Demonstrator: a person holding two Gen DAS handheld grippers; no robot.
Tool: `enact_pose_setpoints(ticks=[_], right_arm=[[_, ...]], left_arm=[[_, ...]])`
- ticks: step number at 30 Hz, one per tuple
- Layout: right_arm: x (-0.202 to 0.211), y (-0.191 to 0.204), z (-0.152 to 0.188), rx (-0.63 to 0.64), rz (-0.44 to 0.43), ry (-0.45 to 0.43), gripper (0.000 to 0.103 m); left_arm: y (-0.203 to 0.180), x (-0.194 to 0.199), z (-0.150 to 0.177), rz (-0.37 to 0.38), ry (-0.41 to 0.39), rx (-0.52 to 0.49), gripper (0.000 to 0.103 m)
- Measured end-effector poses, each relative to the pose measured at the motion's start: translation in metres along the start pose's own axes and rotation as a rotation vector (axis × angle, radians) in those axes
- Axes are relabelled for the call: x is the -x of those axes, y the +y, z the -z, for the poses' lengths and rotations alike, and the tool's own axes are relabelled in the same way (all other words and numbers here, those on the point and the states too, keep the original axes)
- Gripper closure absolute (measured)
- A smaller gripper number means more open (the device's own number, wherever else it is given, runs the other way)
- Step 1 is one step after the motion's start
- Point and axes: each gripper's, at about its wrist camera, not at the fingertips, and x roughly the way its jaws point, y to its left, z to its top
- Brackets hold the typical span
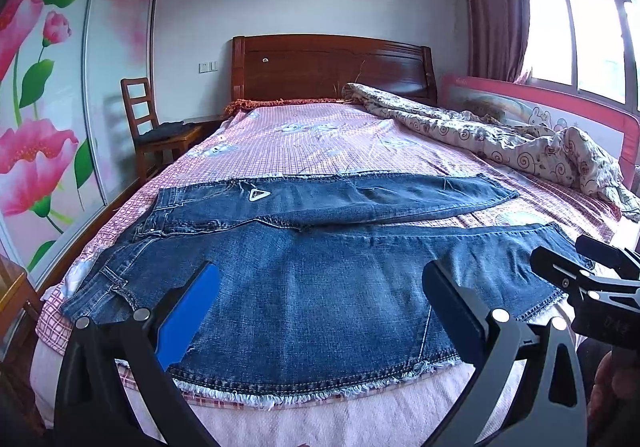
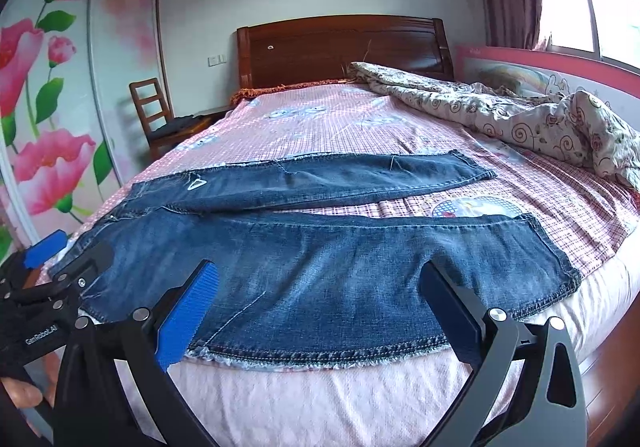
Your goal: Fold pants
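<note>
Blue denim pants lie spread flat across the bed, waist at the left, both legs running right, the near leg's frayed edge along the bed's front edge. They also show in the right wrist view. My left gripper is open and empty, hovering over the near leg toward the waist side. My right gripper is open and empty, hovering over the near leg toward the hem side. The right gripper shows at the right edge of the left wrist view; the left gripper shows at the left edge of the right wrist view.
The bed has a pink checked sheet. A crumpled patterned quilt lies at the back right beside a pink bed rail. A wooden headboard stands behind. A wooden chair and a floral wardrobe stand at the left.
</note>
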Motion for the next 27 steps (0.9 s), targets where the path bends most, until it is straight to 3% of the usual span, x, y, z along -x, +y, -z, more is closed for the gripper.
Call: enact_pose_setpoints(ticks=[27], right_arm=[[-0.0028, 0.0001, 0.002, -0.011, -0.014, 0.017, 0.003]], left_arm=[[0.0021, -0.0035, 0.001, 0.002, 0.023, 0.022, 0.002]])
